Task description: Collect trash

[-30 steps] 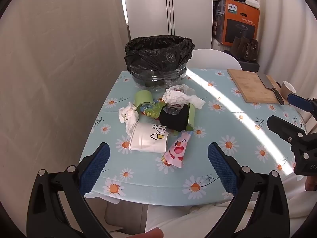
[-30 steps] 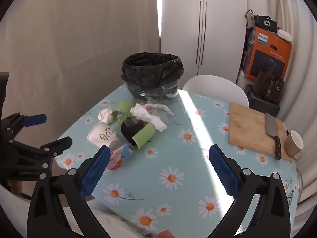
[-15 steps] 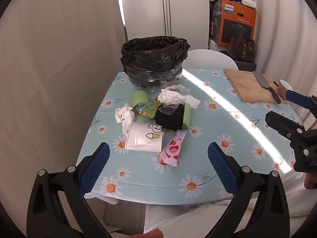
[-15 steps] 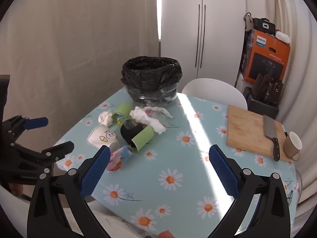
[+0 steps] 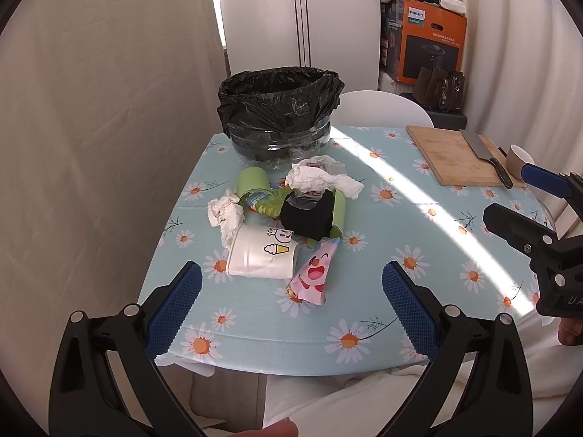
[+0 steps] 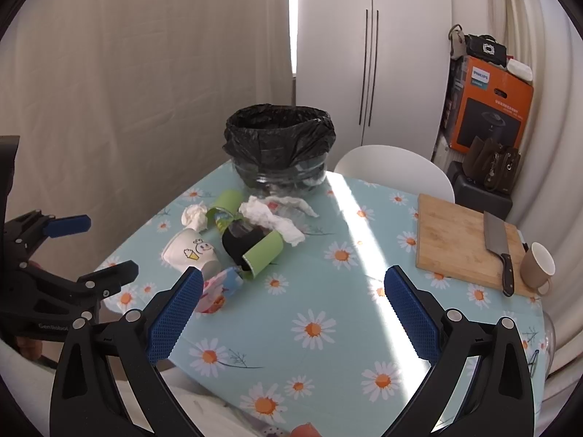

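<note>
Well, both the left gripper (image 5: 288, 306) and right gripper (image 6: 291, 313) hover with fingers wide, holding nothing, short of the litter heaped on the tabletop (image 5: 364, 291) before the bin (image 5: 278, 109). The white paper cup (image 5: 260, 255) looks light and crushable; I'd pinch its rim gently

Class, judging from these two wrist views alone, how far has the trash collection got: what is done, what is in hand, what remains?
Done: nothing visibly; the pile sits in front of the lined bin. In hand: nothing; left gripper and right gripper are both open and empty. Left: the white cup, pink wrapper, green cups, tissues and black piece on the table.
</note>
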